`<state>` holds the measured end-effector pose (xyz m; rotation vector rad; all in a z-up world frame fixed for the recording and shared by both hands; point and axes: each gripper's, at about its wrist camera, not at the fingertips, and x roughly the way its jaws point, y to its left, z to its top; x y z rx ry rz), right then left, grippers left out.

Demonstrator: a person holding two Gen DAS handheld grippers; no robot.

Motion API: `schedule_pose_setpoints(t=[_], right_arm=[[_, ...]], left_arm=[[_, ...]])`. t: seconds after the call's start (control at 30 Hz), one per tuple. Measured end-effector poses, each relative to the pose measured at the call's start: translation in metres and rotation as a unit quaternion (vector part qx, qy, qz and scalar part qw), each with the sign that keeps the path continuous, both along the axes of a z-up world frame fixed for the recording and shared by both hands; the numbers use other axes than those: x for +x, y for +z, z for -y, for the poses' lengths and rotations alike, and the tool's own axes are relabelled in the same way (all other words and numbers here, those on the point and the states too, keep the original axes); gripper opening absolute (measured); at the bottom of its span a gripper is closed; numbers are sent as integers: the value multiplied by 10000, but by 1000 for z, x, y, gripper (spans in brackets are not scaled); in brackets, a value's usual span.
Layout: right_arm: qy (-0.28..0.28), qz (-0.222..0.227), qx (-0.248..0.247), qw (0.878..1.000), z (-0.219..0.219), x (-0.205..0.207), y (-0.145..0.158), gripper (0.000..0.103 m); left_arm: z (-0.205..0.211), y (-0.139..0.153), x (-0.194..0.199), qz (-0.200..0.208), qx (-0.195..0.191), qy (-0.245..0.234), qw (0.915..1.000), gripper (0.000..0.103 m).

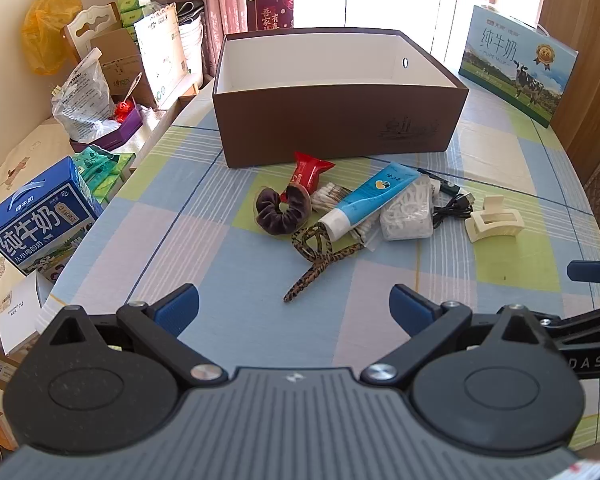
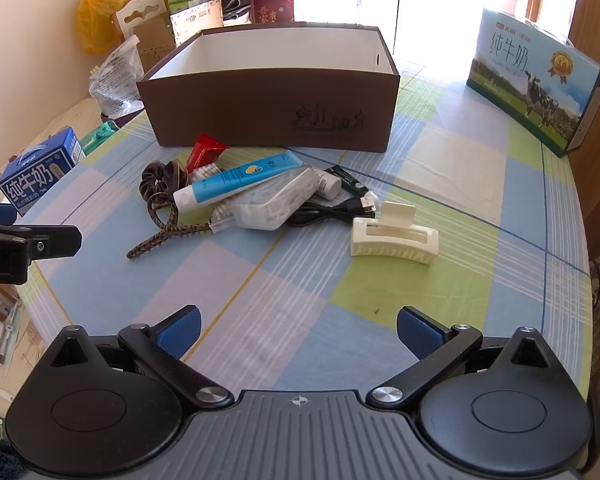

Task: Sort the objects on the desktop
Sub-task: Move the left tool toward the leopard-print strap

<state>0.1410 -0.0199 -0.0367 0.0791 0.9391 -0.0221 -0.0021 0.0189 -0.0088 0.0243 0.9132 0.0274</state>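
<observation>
A brown open box with a white inside stands at the table's far middle. In front of it lies a pile: a blue tube, a dark velvet scrunchie, a red packet, cotton swabs, a clear floss-pick box, a black USB cable, a leopard hair tie and a cream claw clip. My left gripper and right gripper are open, empty and short of the pile.
A checked cloth covers the table. A milk carton box stands at the far right. Left of the table are a blue milk box, bags and cartons. The other gripper shows at each view's edge.
</observation>
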Motion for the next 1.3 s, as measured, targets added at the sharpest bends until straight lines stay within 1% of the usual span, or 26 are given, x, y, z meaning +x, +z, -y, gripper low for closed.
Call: schedule_pose_setpoints(t=[0.6, 0.9, 1.13, 1.3], right_arm=[[-85, -77, 116, 9999, 7, 11, -5, 101], [-117, -97, 149, 9998, 12, 20, -9, 101], [-290, -134, 322, 9990, 20, 28, -12, 101], [-313, -106, 360, 9988, 24, 34, -13, 101]], left_arm=[[-4, -10, 15, -89, 119, -21, 9999, 100], [-9, -17, 26, -171, 105, -25, 9998, 100], [-9, -19, 36, -135, 75, -231, 9996, 100], [-5, -21, 44, -41, 205, -579, 9981, 100]])
